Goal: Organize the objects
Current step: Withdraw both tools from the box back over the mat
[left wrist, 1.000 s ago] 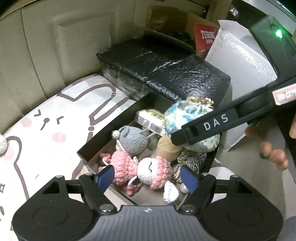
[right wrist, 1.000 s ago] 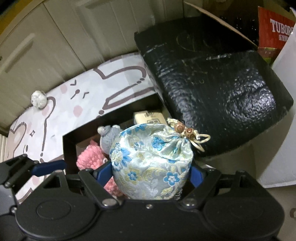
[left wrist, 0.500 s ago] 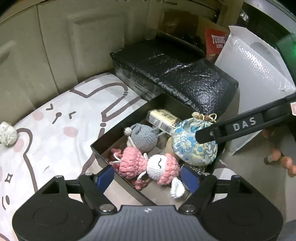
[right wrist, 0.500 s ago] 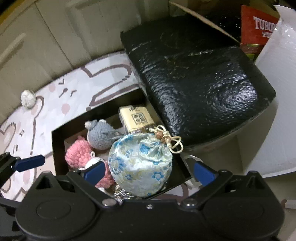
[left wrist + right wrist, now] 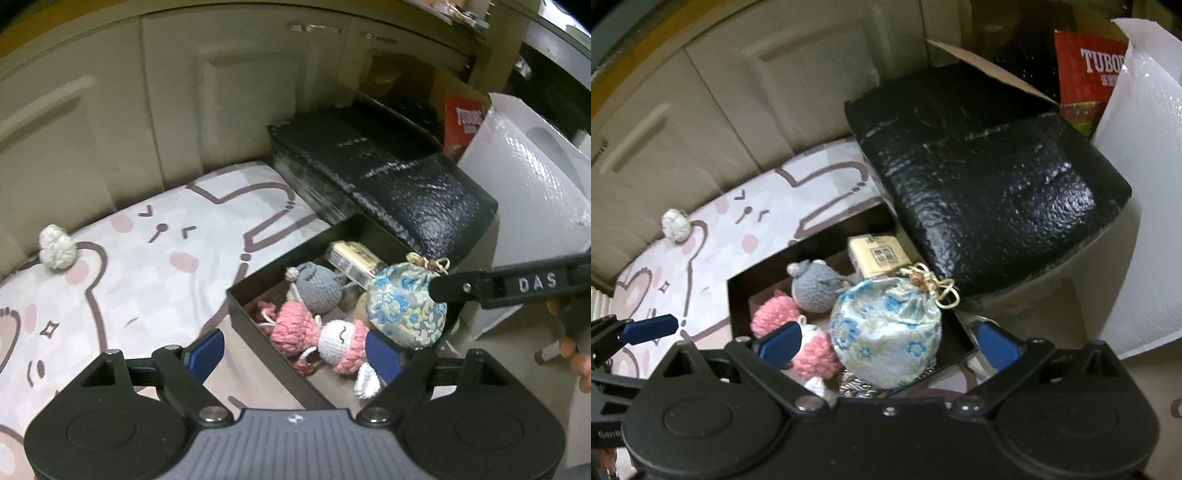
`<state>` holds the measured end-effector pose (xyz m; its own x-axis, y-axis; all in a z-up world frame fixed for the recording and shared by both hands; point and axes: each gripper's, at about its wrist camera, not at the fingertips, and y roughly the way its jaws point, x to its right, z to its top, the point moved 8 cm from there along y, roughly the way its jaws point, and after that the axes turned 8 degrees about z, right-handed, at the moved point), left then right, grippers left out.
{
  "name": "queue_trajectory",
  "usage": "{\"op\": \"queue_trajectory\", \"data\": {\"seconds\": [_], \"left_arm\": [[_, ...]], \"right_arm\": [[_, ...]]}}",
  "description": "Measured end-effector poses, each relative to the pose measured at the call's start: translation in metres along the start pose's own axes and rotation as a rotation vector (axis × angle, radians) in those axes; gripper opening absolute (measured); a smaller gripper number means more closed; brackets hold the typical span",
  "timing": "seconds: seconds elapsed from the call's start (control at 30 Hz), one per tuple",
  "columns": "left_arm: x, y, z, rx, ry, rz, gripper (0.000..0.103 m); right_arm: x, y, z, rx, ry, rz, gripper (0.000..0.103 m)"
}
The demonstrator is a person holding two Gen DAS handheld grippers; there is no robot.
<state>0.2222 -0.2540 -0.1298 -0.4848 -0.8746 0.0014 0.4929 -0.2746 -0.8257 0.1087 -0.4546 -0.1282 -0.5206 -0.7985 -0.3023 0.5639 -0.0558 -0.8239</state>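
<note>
A blue-flowered drawstring pouch rests at the right end of an open black box. Beside it lie a pink-and-white crochet doll, a grey crochet mouse and a cream carton. My right gripper stands open above the pouch, its pads well clear of the fabric on both sides. My left gripper hovers over the box's near rim, its jaws opening, nothing gripped. Its blue fingertip shows at the left of the right wrist view.
A black bubble-wrapped box lies behind the open box, with a white bubble mailer and a red carton to the right. A white knit ball sits on the cartoon mat. Cabinet doors close off the back.
My right gripper let go of the pouch, which now lies in the box. Both grippers rose and drew back, so more of the mat shows.
</note>
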Motion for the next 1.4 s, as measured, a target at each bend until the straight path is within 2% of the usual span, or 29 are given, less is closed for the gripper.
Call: {"op": "queue_trajectory", "data": {"seconds": [0.53,0.8,1.17,1.4], "left_arm": [[-0.036,-0.040,-0.002,0.052,-0.152,0.090,0.090],[-0.049,-0.053,-0.008,0.068,-0.186,0.136,0.103],[-0.065,-0.065,-0.015,0.086,-0.219,0.179,0.103],[-0.068,-0.067,-0.019,0.090,-0.217,0.188,0.103]], "right_arm": [[-0.019,-0.035,-0.007,0.099,-0.083,0.027,0.103],[-0.032,-0.046,-0.010,0.144,-0.115,0.047,0.103],[-0.040,-0.053,-0.013,0.174,-0.160,0.022,0.103],[-0.037,-0.047,-0.016,0.174,-0.143,0.030,0.103]]}}
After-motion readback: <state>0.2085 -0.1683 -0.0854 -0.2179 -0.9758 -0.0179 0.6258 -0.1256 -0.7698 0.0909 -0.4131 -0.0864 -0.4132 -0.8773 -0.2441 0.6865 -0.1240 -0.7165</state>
